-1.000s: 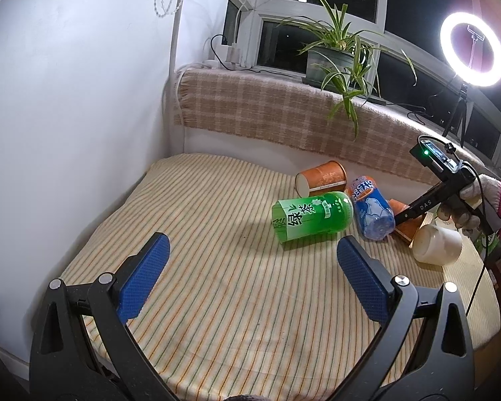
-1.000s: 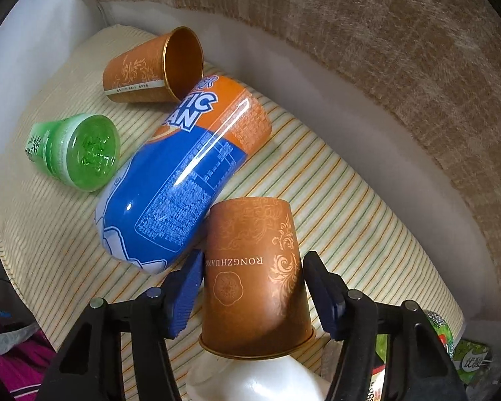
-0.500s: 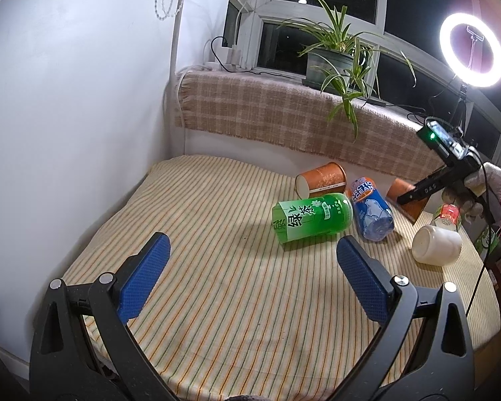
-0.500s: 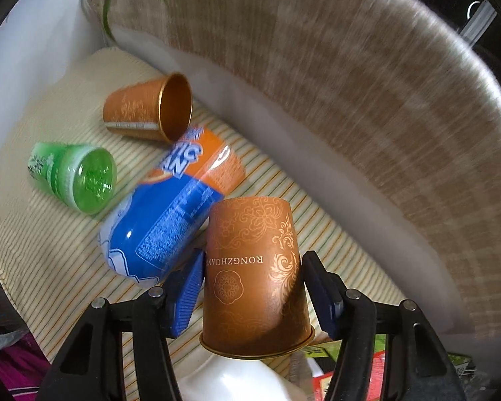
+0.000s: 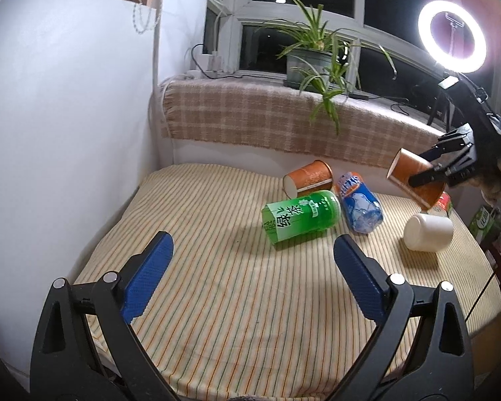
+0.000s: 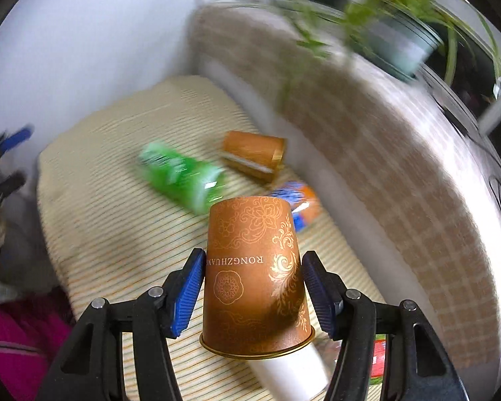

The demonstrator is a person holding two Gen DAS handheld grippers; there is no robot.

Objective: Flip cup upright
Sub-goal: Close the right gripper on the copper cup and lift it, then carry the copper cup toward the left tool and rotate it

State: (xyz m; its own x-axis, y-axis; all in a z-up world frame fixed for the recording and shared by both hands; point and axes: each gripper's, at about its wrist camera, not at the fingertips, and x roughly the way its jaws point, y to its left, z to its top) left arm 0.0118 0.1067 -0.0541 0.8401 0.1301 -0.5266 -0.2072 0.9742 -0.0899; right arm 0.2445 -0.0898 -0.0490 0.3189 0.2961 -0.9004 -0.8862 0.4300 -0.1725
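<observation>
Thin copper-brown paper is what's clamped: the right gripper (image 6: 253, 295) is closed on the cup (image 6: 255, 277) at mid-wall, blue pads (image 6: 187, 292) pressed to both sides. The cup is held in the air above the striped mat (image 5: 237, 287), base pointing away from the wrist cam, rim toward it, tilted in the left-wrist view.

Risks, judged: wall could be crushed if squeezed harder; cup could slip w/ a fast wrist turn, since the surroundings are blurred in the right view. Directly below/near are the white bottle (image 5: 427, 232) and blue bottle (image 5: 360, 207), so a set-down there could be knocked over. The left gripper (image 5: 254, 274) hangs wide apart, empty, over bare mat.
</observation>
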